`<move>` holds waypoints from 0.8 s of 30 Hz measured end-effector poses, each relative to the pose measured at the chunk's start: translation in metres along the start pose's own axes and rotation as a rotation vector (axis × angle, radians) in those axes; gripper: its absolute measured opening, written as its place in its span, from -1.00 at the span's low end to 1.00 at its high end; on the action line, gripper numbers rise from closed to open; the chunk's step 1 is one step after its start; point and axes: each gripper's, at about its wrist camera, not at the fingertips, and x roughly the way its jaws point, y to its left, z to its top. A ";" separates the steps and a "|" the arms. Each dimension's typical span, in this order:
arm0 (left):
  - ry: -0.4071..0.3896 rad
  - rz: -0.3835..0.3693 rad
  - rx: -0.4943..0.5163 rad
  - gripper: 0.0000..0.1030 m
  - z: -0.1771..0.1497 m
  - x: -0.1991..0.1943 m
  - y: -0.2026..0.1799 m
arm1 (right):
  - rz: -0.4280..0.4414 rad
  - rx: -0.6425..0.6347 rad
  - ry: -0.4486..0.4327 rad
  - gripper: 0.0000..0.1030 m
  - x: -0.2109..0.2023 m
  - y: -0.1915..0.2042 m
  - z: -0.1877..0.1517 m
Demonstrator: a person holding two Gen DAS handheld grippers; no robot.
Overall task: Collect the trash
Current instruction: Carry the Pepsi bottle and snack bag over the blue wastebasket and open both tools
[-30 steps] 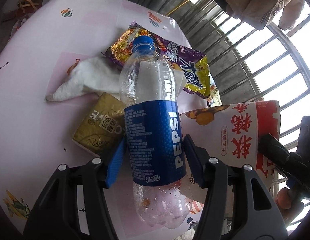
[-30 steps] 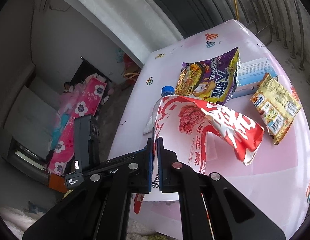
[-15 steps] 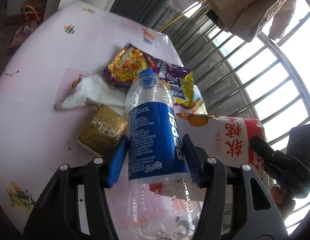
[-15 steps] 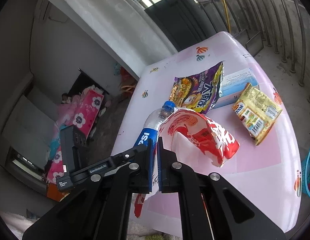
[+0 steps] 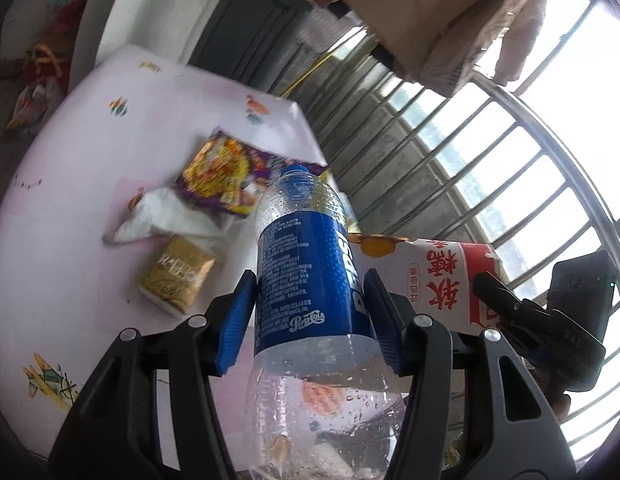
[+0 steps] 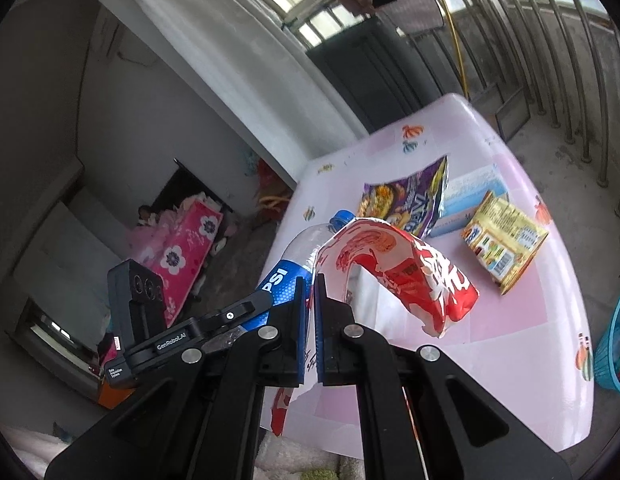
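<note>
**Spotter:** How do your claws stand?

**Me:** My left gripper (image 5: 310, 312) is clamped about midway open on the Pepsi bottle (image 5: 306, 280), blue pads pressed to either side of its label, cap pointing away from me. The bottle is empty but for droplets inside. My right gripper (image 6: 309, 320) is pinched nearly flat together on the edge of the red-and-white snack bag (image 6: 394, 268), which arches up and droops forward from the pads.

**Spotter:** Where are both things relative to the table?

**Me:** Both hang in the air above the pink table (image 6: 522, 344), clear of its surface, side by side. I judge I hold them up so they clear the other litter while I carry them off.

**Spotter:** Carry them where?

**Me:** Probably the teal basket (image 6: 614, 340) at the right edge of my right view, beside the table. That's my guess only.

**Spotter:** What's left?

**Me:** The purple noodle wrapper (image 6: 406, 200), a yellow packet (image 6: 502, 244), a blue-and-white box (image 6: 470, 196), a gold packet (image 5: 176, 280) and crumpled white tissue (image 5: 170, 216) lie on the table.

**Spotter:** Risks?

**Me:** The thin bag could slip from so small a pinch.
</note>
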 end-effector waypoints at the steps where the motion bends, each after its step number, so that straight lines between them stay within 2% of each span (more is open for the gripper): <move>1: -0.006 -0.010 0.014 0.01 0.001 -0.003 -0.007 | 0.006 -0.001 -0.015 -0.92 -0.008 0.001 0.001; 7: -0.009 -0.093 0.081 0.01 0.009 -0.009 -0.049 | 0.000 -0.005 -0.125 -0.92 -0.060 -0.001 0.004; 13: 0.058 -0.202 0.209 0.01 0.013 0.019 -0.118 | -0.077 0.032 -0.274 -0.92 -0.130 -0.025 -0.006; 17: 0.167 -0.280 0.285 0.01 0.004 0.067 -0.169 | -0.173 0.119 -0.365 -0.92 -0.178 -0.063 -0.022; 20: 0.305 -0.338 0.345 0.01 -0.016 0.126 -0.216 | -0.239 0.214 -0.414 -0.92 -0.206 -0.103 -0.035; 24: 0.475 -0.351 0.404 0.01 -0.049 0.203 -0.261 | -0.315 0.363 -0.444 -0.92 -0.227 -0.170 -0.049</move>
